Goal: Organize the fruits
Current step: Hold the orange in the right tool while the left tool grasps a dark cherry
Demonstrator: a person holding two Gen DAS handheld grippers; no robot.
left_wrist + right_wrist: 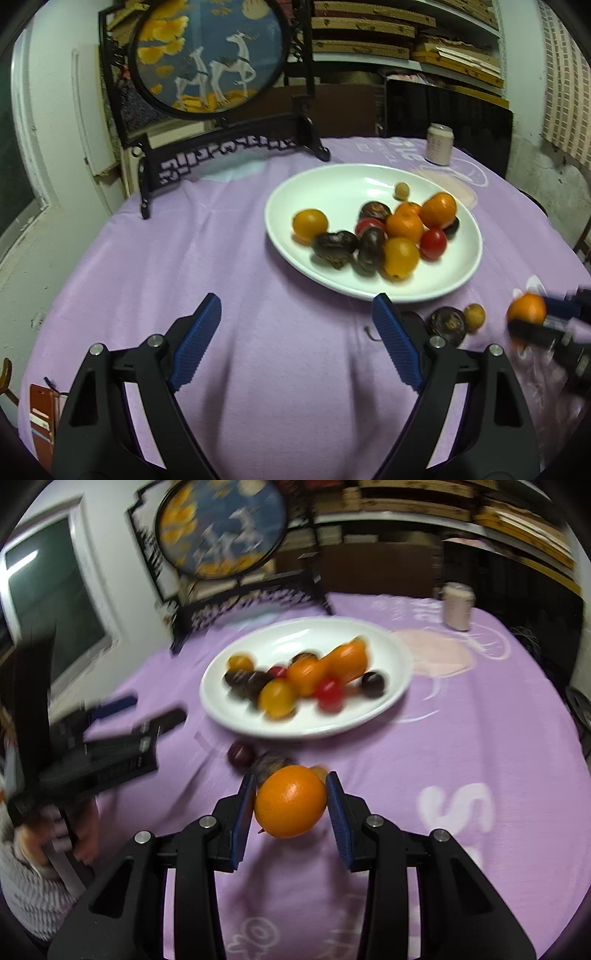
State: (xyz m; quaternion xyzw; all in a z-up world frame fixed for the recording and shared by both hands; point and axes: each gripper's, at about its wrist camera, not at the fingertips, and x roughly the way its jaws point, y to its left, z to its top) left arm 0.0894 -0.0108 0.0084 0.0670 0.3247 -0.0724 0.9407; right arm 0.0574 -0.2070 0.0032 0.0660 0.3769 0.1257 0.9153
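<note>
Lilac cloth covers the round table, soft and wrinkly. Glossy white oval plate holds mixed fruit. Left gripper is spread wide with nothing in it; right gripper clamps a smooth, dimpled orange just above the cloth, near the plate.

plate on tablecloth, fruit heaped in it | can behind plate, right | framed screen behind plate, left | passion fruit and longan on cloth before plate | orange between right gripper pads
</note>
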